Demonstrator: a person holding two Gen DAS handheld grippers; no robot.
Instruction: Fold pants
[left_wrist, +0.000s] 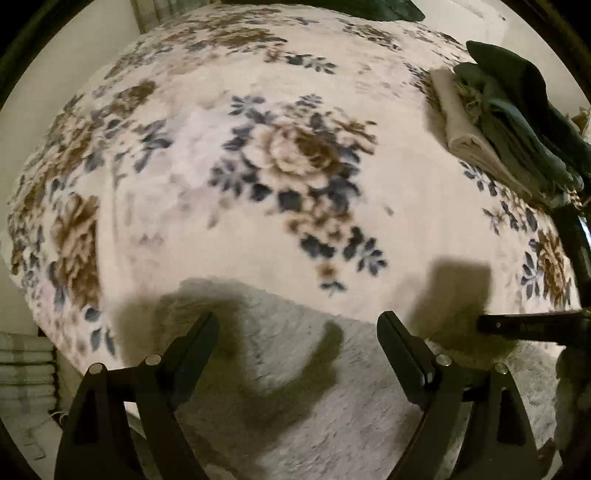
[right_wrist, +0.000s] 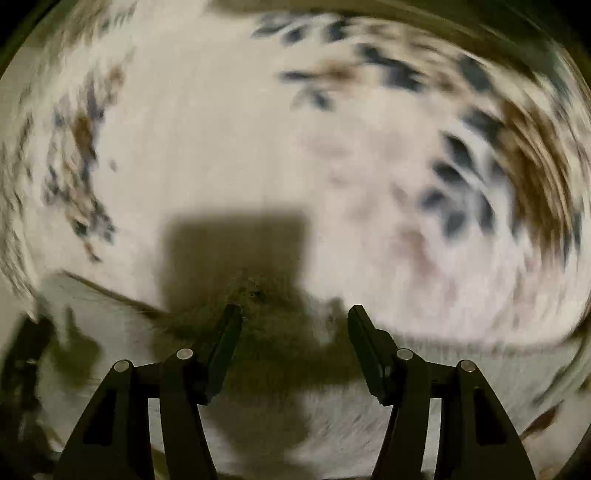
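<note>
The pants are a pale grey fleecy garment lying flat on a floral blanket, filling the lower part of the left wrist view. My left gripper hangs over their far edge, pointing down, wide open with nothing between its fingers. A dark bar reaches in from the right edge over the same fabric. The right wrist view is heavily blurred. In it my right gripper stands open above the grey pants, near their edge on the blanket, with nothing between its fingers.
A stack of folded clothes, cream below and dark green on top, sits on the blanket at the far right. More dark green cloth lies at the far edge. A pale checked folded pile shows at the lower left, off the blanket.
</note>
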